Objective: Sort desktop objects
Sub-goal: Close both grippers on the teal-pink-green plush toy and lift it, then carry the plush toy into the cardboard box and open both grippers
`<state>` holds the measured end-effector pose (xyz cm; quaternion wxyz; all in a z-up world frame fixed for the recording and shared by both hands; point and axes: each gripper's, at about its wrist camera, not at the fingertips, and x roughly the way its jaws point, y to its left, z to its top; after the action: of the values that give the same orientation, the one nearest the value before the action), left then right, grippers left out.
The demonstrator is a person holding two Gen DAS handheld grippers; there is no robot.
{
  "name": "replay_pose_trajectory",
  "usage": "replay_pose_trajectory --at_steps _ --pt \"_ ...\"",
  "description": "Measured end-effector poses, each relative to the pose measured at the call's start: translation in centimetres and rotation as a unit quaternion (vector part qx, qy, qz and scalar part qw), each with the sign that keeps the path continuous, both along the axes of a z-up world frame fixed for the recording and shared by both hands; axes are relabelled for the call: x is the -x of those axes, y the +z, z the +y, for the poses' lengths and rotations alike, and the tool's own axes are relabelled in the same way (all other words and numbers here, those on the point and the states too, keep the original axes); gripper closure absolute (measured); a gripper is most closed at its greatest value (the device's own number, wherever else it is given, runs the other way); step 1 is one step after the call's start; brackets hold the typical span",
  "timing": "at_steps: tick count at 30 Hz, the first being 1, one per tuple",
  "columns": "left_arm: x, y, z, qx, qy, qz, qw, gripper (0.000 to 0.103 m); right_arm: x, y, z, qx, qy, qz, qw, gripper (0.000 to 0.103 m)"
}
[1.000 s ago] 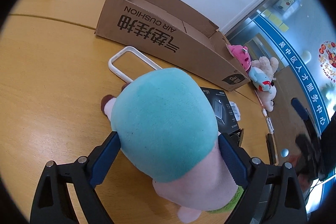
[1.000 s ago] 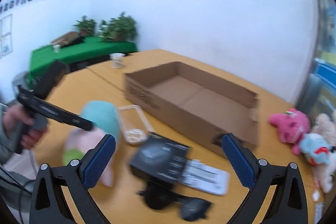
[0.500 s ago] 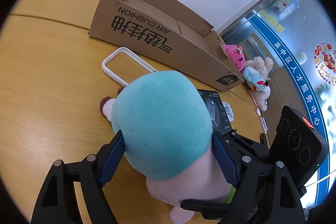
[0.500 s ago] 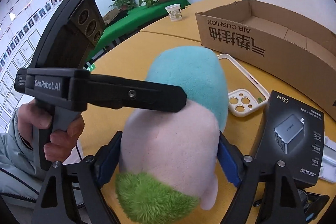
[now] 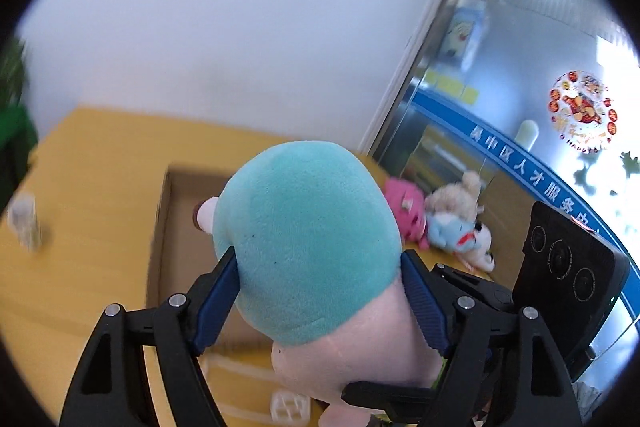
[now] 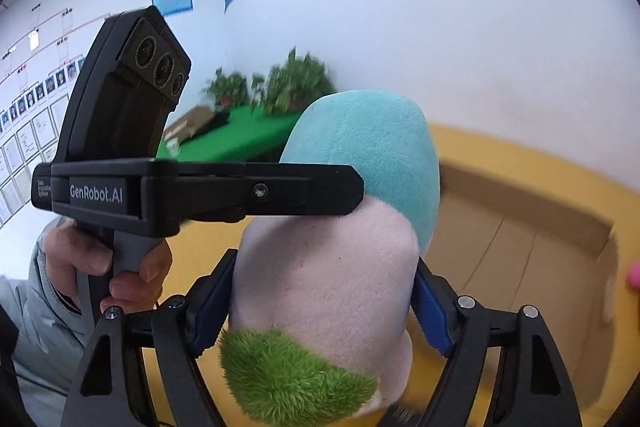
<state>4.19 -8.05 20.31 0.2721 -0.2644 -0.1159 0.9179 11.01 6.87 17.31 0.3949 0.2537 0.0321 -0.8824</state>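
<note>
We have the plush toy [image 5: 308,243] clamped by both grippers, held off the table [image 5: 80,163] above the open cardboard box [image 5: 176,227]. Left gripper [image 5: 320,291] pinches the teal upper part, right gripper [image 6: 324,303] squeezes the pink body just above the green tuft. Three other plush toys [image 5: 440,223] lie past the box's far end. Background is motion-blurred.

Both my grippers clamped on one plush toy [image 5: 308,243], held aloft.

My left gripper [image 5: 320,291] pinches its teal top between blue pads [image 5: 216,301]. My right gripper [image 6: 320,303] squeezes the pink body lower down, crossing under the left. My left hand [image 6: 104,267] wraps the left gripper's grey handle, thumb forward.
</note>
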Motion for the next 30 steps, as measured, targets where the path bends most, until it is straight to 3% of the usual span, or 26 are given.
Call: replay_pose_trajectory --at_steps 5,8,11,15,19,27,30 --pt "5.7 6.4 0.7 0.006 -0.025 0.062 0.9977 0.025 4.6 6.7 0.5 0.027 -0.034 0.056 0.997 0.025" --pt "9.5 7.6 0.6 0.014 -0.020 0.071 0.9972 0.025 8.2 8.5 0.6 0.047 -0.043 0.055 0.996 0.025" --pt "13.7 7.2 -0.3 0.026 -0.018 0.056 0.9979 0.025 12.5 8.2 0.1 0.066 -0.047 0.036 0.996 0.025" --pt "19.9 4.4 -1.3 0.042 -0.015 0.007 0.9990 0.025 18.9 5.2 -1.2 0.093 -0.056 -0.014 0.994 0.025" --pt "25.2 -0.9 -1.4 0.051 -0.017 -0.057 0.9969 0.025 25.2 -0.8 -2.9 0.104 -0.078 -0.086 0.988 0.025" --pt "31.2 -12.5 -0.4 0.050 -0.031 -0.188 0.9805 0.025 29.4 -11.3 -2.6 0.097 -0.130 -0.207 0.965 0.025" --pt "31.3 -15.0 0.1 0.075 -0.038 -0.213 0.9735 0.025 30.0 -14.4 -2.8 0.086 -0.146 -0.247 0.954 0.023"
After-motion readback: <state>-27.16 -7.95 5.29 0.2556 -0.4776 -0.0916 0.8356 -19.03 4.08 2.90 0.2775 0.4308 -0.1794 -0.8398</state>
